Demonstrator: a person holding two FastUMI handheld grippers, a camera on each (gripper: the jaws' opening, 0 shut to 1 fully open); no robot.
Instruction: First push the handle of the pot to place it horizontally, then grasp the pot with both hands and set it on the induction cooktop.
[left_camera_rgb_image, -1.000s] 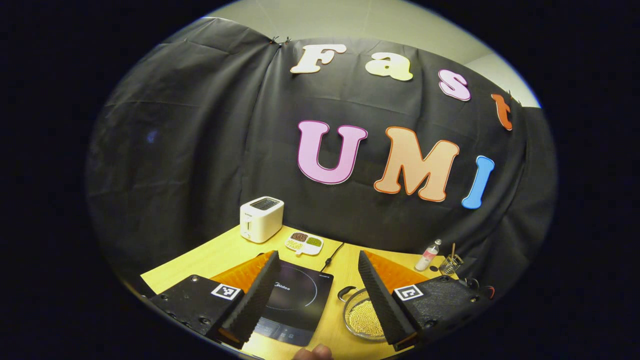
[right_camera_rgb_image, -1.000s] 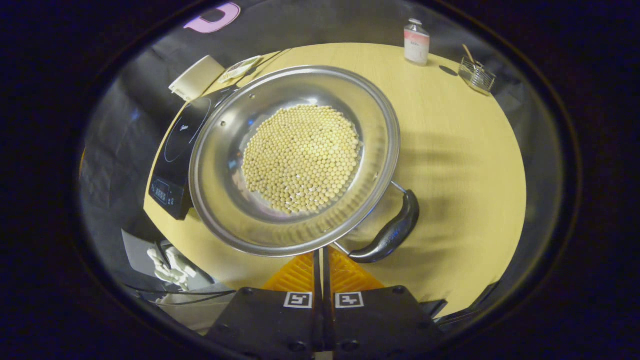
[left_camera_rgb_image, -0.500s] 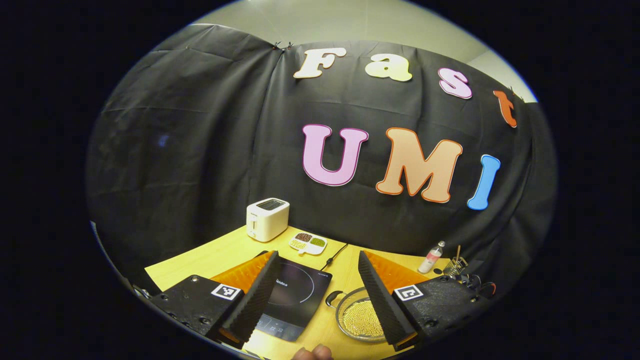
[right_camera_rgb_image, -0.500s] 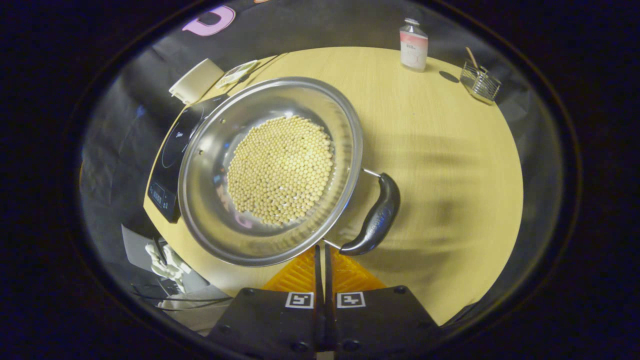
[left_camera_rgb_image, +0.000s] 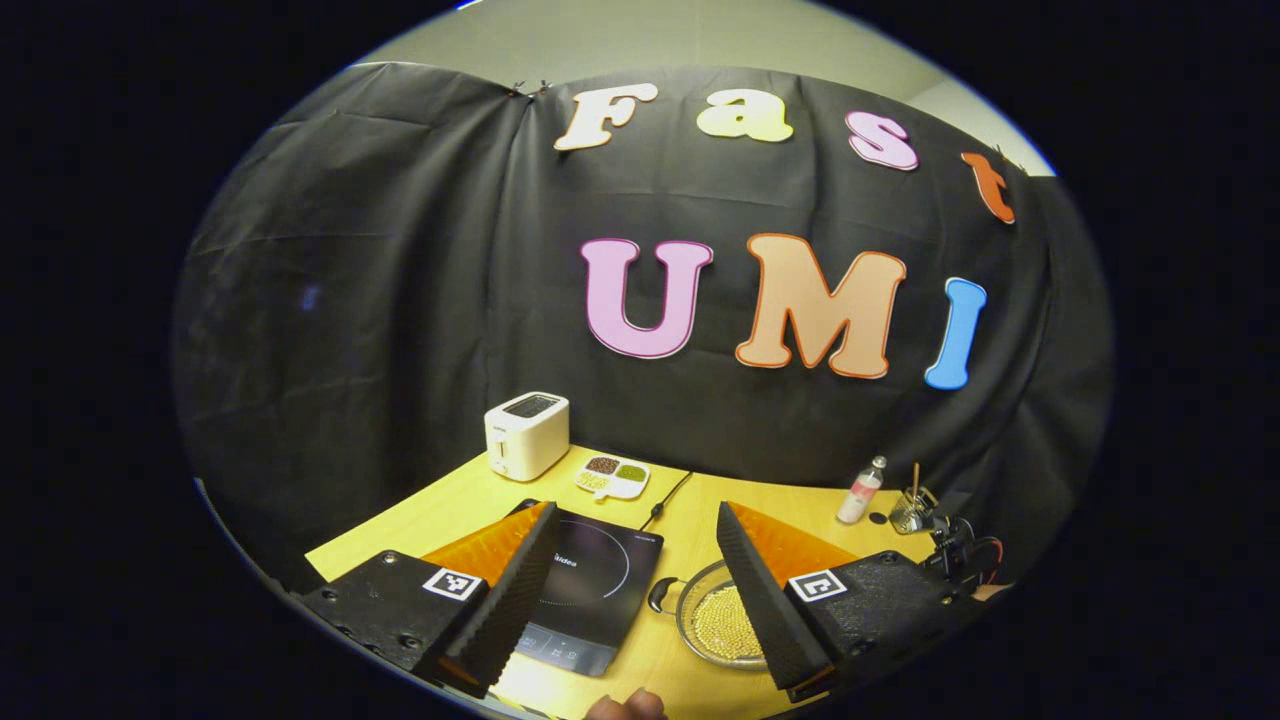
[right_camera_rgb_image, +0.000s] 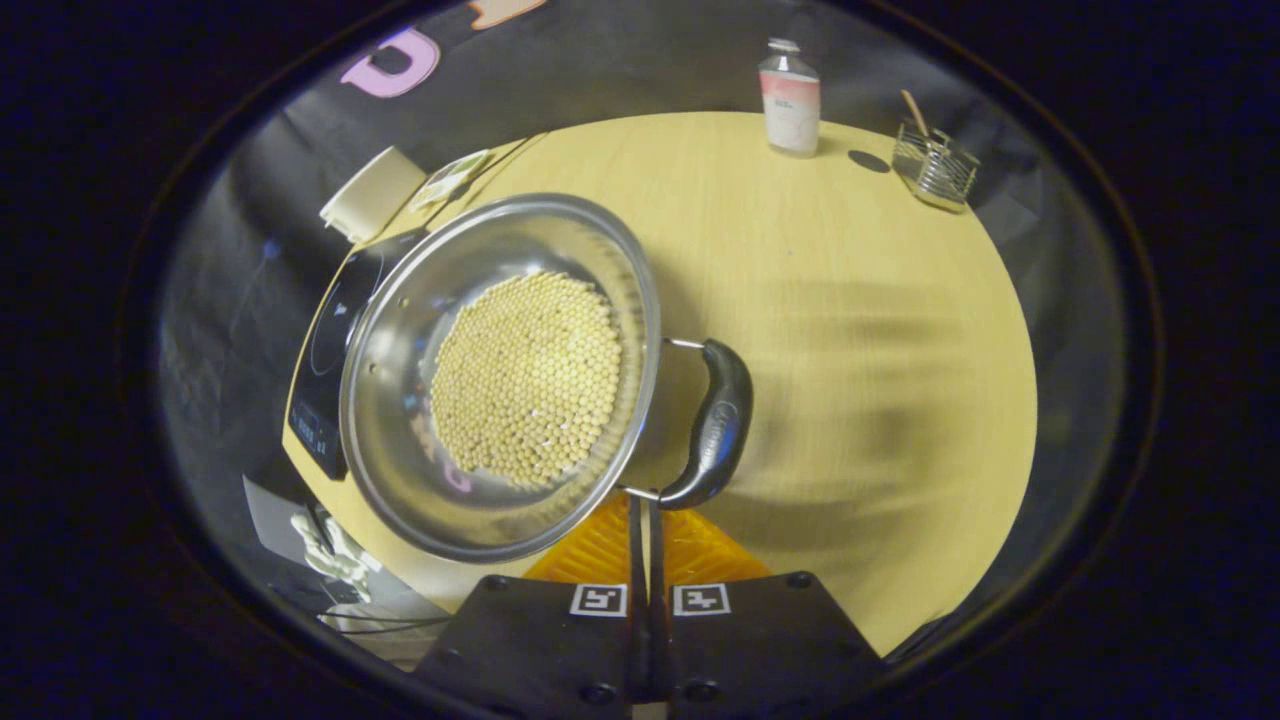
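Note:
A steel pot holding yellow beans stands on the wooden table, just right of the black induction cooktop. Its black side handle points to the right in the right gripper view. My right gripper is shut, its tips touching the lower end of that handle. In the left gripper view my left gripper hangs open above the table's front, well apart from the cooktop and the pot, whose near handle faces the cooktop.
A white toaster and a divided dish of beans stand behind the cooktop, with its cable beside them. A small bottle and a wire holder sit at the far right. A hand's fingertip shows at the front edge.
The pot has turned: its black handle swung from the lower right up toward the right while the right gripper's shut tips stayed against it. The left gripper drew back slightly.

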